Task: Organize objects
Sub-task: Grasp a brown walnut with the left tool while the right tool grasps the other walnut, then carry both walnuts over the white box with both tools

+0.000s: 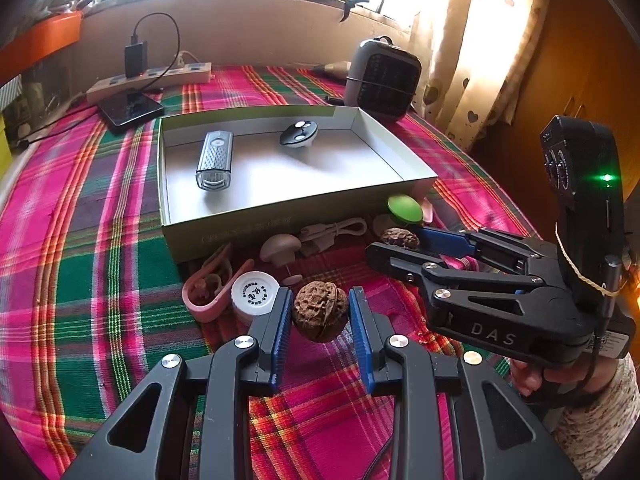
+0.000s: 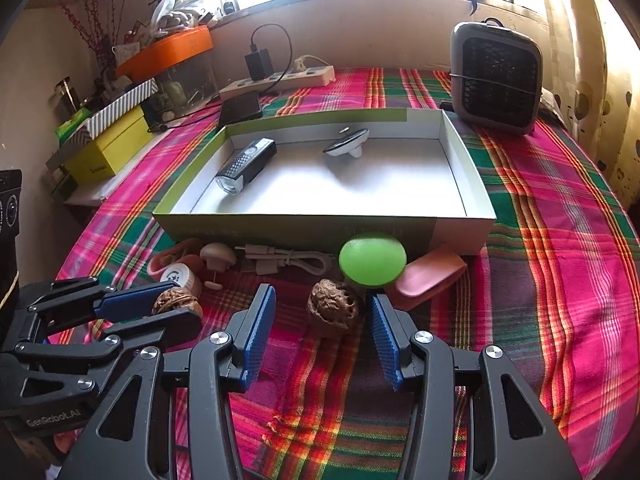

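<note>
Letters come first: "DAS" is written in pale letters on the side of the right gripper (image 1: 394, 242), and "GenRobot.AI" is on the side of the left gripper (image 2: 176, 306). A white bottle cap (image 1: 255, 293) has a round black stamp on it, too small to read. The green box (image 2: 472, 168) has faint writing on its front wall that cannot be read.

Count the things. 2 walnuts: 1 walnut (image 1: 319, 310) is pinched between the blue pads of the left gripper. The other walnut (image 2: 334, 308) lies on the plaid cloth (image 2: 560, 280) between the spread fingers of the right gripper, and no pad touches it.

2 things lie inside the box: 1 silver bike light (image 2: 246, 166) at 9 o'clock and 1 black and white spinning top (image 2: 346, 142) at 12 o'clock.

In front of the box are 1 green ball (image 2: 372, 260), 2 pink clips (image 2: 432, 276), 1 white cable (image 2: 288, 262) and 1 mushroom-shaped peg (image 2: 218, 256). The green ball sits at 1 o'clock from the loose walnut, just beside it.

Behind the box stand 1 small grey fan (image 2: 496, 76) at 1 o'clock, 1 power strip (image 2: 280, 78) and 1 black phone (image 2: 240, 108) at 11 o'clock.
</note>
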A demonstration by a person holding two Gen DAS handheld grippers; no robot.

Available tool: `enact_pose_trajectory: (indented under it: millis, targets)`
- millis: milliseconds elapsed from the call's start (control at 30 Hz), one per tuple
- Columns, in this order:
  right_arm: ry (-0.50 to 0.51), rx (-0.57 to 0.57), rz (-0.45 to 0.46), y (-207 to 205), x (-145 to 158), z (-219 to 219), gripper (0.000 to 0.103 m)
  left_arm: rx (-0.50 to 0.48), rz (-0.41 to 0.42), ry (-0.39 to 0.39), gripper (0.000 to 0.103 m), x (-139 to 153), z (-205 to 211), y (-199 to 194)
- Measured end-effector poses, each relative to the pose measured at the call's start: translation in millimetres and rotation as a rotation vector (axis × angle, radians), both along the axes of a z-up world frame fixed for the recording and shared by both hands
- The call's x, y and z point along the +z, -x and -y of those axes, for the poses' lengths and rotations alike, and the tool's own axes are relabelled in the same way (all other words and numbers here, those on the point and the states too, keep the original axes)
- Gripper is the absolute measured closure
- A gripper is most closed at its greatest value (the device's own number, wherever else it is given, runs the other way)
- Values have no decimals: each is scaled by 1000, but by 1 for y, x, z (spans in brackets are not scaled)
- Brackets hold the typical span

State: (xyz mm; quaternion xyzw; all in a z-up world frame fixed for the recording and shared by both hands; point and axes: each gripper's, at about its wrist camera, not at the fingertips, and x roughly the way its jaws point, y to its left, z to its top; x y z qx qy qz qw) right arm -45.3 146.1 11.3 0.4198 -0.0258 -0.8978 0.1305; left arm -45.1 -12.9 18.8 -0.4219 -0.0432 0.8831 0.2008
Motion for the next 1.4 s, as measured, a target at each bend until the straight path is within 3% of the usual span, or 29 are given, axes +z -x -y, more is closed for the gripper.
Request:
enact_pose_trajectory:
  millis: [100,300,1400]
  targets:
    - [-8,-11,2,1,-1,-1,66,2,0,1,76,-1,0,0]
    - [-11,-15,1,1,-1,-1,71,1,2,2,76,-1,0,2]
    - [46,-6,-26,-11,10,-5,71,-6,-30,6,76,11,-3,2]
